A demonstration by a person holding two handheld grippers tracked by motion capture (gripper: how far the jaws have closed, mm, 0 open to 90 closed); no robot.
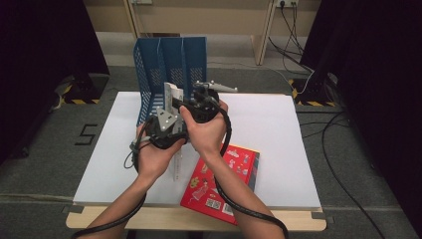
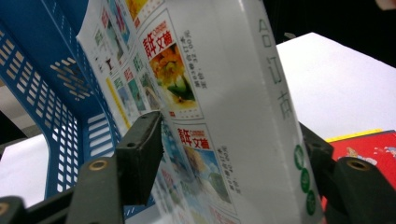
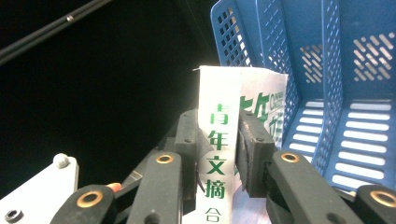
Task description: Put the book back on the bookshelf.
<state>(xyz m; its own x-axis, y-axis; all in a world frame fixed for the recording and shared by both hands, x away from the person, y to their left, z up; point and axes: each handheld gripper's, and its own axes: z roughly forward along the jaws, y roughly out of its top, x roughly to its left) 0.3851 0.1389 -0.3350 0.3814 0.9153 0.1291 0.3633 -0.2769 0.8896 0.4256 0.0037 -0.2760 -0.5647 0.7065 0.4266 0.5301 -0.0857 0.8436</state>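
Observation:
A thick white book (image 1: 170, 94) with green lettering on its spine stands upright on the white table (image 1: 278, 149), just in front of the blue file rack (image 1: 169, 64). My left gripper (image 2: 233, 144) has a jaw on each side of the book (image 2: 224, 93), and both pads touch it. My right gripper (image 3: 217, 140) is shut on the book's spine edge (image 3: 217, 126) higher up, one pad on each cover. In the high view both hands meet at the book, the left gripper (image 1: 169, 117) lower and the right gripper (image 1: 186, 104) beside it.
The rack's open slots (image 3: 336, 70) lie right behind the book, and its perforated wall (image 2: 56, 93) is close to my left jaw. A red picture book (image 1: 221, 181) lies flat at the table's near edge. Cables trail across the floor at the right.

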